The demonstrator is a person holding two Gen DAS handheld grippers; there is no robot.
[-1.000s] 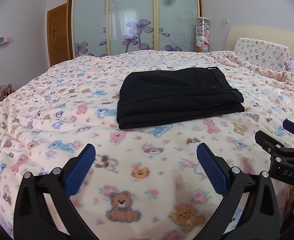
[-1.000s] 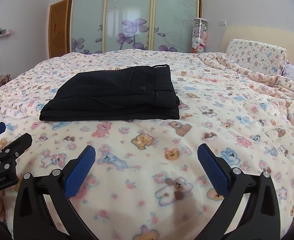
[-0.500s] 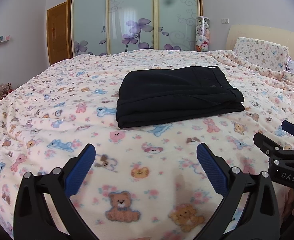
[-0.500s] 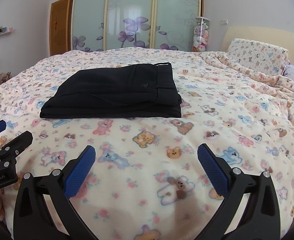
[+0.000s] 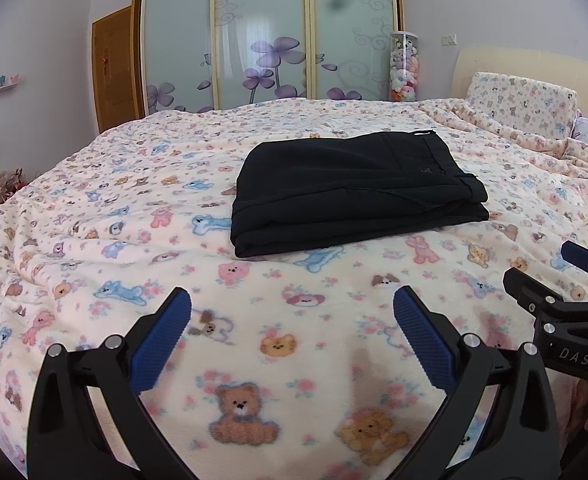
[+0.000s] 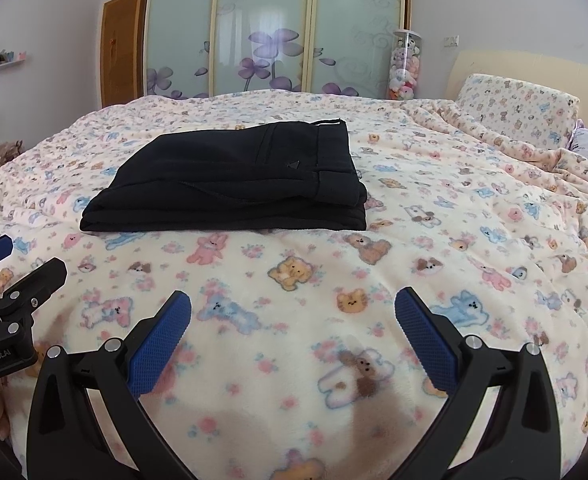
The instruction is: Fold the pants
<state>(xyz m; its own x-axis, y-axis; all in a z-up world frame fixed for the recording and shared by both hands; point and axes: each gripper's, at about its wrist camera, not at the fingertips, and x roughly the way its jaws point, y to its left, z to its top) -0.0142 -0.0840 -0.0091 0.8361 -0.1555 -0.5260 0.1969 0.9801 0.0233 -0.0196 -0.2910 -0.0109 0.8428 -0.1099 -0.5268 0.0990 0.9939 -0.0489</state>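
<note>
Both hand-held grippers gape empty, folded pants lying well beyond them.

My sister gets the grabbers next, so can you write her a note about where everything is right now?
Left gripper: open, empty, over the teddy-bear blanket, short of the pants.
Right gripper: open, empty, also short of the pants.
Black pants: folded into a flat stacked rectangle on the bed, waistband toward the pillow, touched by neither gripper.
Done: the folding looks complete.
Left: probably nothing; at most tidy the edges.
</note>
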